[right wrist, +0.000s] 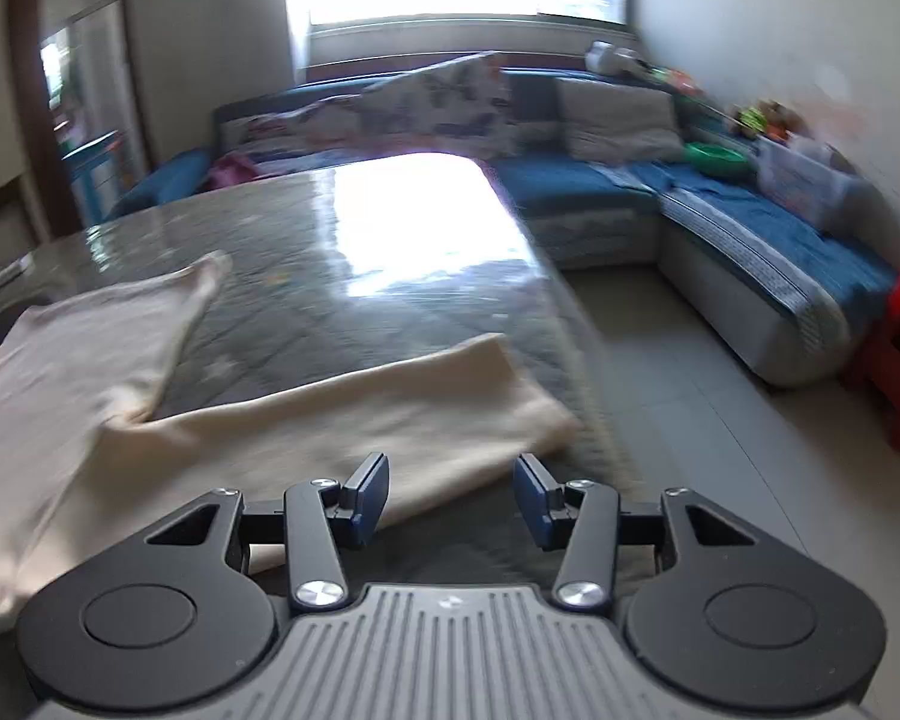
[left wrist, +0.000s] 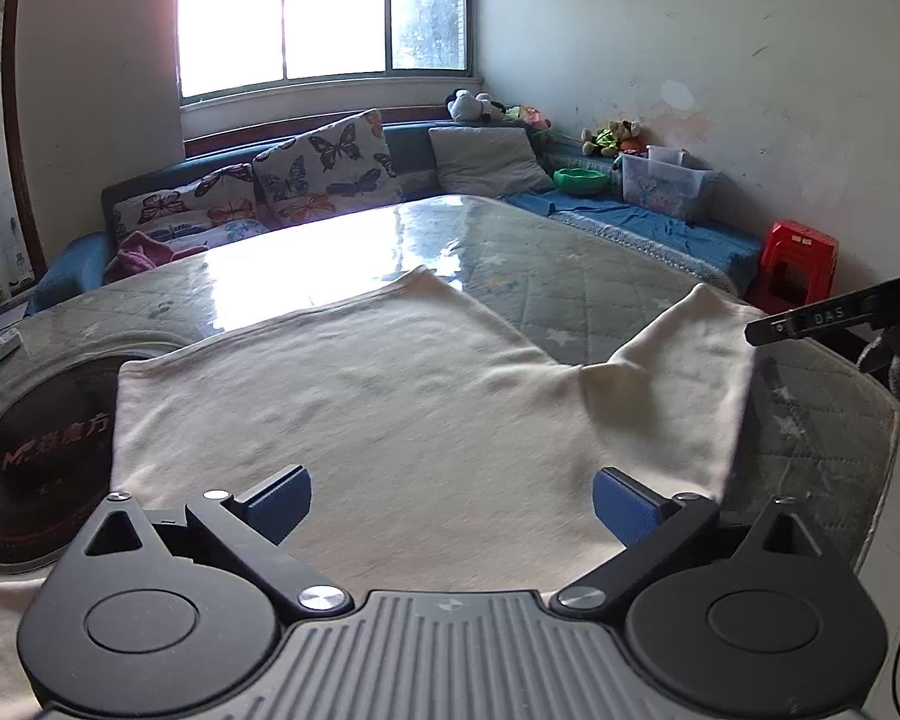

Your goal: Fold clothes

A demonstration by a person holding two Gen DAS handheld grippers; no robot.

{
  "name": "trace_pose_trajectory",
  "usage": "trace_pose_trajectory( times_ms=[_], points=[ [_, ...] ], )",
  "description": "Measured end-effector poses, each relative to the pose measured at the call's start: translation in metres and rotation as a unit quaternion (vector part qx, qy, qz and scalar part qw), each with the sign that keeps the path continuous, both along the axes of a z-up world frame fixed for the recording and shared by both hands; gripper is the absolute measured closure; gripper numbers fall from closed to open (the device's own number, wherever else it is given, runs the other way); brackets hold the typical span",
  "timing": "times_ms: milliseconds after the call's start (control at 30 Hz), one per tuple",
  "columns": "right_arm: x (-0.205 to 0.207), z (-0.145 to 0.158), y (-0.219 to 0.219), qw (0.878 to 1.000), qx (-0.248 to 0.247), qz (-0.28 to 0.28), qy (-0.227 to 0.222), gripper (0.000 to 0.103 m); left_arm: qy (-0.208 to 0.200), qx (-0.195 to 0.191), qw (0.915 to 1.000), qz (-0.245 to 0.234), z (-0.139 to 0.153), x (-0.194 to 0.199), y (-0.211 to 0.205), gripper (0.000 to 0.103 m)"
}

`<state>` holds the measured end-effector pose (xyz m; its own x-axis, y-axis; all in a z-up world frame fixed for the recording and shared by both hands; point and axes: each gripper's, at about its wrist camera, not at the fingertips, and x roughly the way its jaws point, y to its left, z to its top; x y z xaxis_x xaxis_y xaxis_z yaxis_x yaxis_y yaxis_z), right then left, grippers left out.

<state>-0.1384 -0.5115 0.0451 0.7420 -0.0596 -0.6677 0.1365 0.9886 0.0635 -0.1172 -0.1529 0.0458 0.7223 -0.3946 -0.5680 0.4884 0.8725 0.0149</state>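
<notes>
Lying spread on the glass-topped table (left wrist: 342, 252), the cream garment (left wrist: 390, 408) looks soft, light and floppy (likely to sag and slide on that slick top). The left gripper (left wrist: 452, 504) hangs over its middle, jaws wide, holding nothing. The right gripper (right wrist: 450, 501) sits half open and empty just above the near sleeve (right wrist: 390, 414). A sleeve end or hem corner seems the best hold.

The garment (left wrist: 390, 420) is plain cream. The tablecloth (left wrist: 570, 282) is grey-green, quilted, with white stars. One cushion (left wrist: 330, 168) bears dark and orange butterflies. The stool (left wrist: 798, 267) is red; the sofa (right wrist: 570, 186) blue.
</notes>
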Motion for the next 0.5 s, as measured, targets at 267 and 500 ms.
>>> trace_pose_trajectory(
  times_ms=[267, 500],
  points=[
    [0.009, -0.013, -0.022, 0.998, 0.025, -0.055, -0.008, 0.067, 0.011, 0.005, 0.9997, -0.02, -0.004, -0.005, -0.022, 0.0],
    [0.011, -0.015, -0.022, 0.998, 0.012, -0.061, -0.017, 0.09, 0.015, 0.01, 0.9994, -0.031, -0.004, -0.006, -0.037, 0.0]
  ],
)
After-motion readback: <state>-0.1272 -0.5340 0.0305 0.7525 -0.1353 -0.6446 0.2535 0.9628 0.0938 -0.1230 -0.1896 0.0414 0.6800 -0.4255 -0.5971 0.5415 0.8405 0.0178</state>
